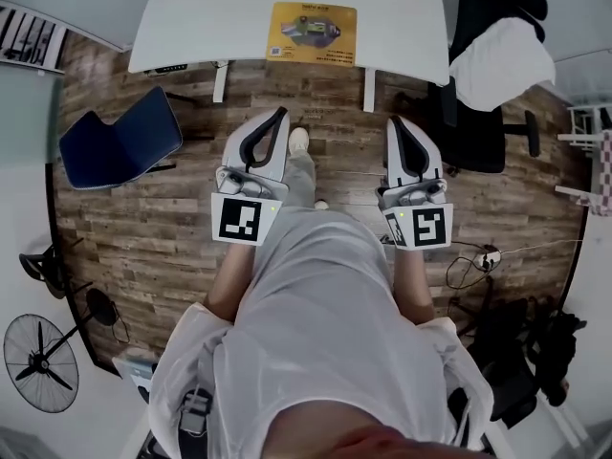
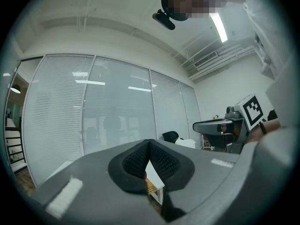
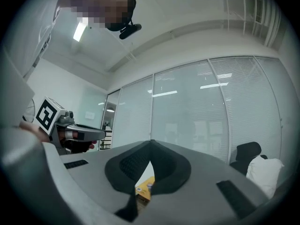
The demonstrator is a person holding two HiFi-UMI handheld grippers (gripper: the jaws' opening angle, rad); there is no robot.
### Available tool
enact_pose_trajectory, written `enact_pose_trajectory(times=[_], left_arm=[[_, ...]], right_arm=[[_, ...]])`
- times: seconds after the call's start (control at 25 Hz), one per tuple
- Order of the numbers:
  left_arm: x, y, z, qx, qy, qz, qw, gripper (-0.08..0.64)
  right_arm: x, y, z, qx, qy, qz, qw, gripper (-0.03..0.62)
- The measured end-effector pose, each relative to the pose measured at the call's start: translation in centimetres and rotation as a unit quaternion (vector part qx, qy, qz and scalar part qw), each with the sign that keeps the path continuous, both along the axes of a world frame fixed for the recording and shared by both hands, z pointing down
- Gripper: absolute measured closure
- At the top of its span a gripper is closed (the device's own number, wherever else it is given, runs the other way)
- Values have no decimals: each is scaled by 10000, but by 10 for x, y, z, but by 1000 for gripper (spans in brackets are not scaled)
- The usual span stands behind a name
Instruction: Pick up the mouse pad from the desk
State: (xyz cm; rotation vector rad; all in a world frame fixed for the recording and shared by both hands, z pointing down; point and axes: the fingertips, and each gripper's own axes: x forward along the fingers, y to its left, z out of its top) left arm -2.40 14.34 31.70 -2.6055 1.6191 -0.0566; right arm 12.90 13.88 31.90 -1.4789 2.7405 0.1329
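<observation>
While the broad white desk (image 1: 210,17) carries the flat yellow rectangular mouse pad (image 1: 312,32) near its front edge, the grey-and-white left gripper (image 1: 280,115) and right gripper (image 1: 396,122) hang well short of it, jaws closed together, gripping nothing.

mouse pad (image 1: 313,32) on desk (image 1: 210,17) | lounge chair (image 1: 120,142) left of desk | office chair (image 1: 475,122) right of desk

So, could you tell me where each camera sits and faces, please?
Head view: on the head, steeply down at desk, mouse pad; left gripper, right gripper, torso show.
Left gripper view: rides it, level along shut jaws toward glass wall; right gripper visible.
Right gripper view: likewise; left gripper visible.
Shared: both glimpse the mouse pad.
</observation>
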Motion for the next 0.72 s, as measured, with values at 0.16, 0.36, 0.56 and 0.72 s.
enact_pose_trajectory(times=[0.16, 0.36, 0.56, 0.72], left_arm=[[-19, -62, 7, -56, 103, -32, 9999, 563], [-45, -141, 7, -105, 153, -3, 9998, 563], [-67, -205, 10, -198, 215, 39, 9996, 563], [-83, -241, 12, -228, 147, 21, 9996, 563]], right_arm=[[-16, -61, -5, 38, 211, 26, 9998, 592], [-45, -132, -9, -36, 455, 16, 9990, 592], [-71, -194, -8, -101, 531, 47, 9985, 592], [-86, -226, -4, -181, 483, 25, 9987, 592]])
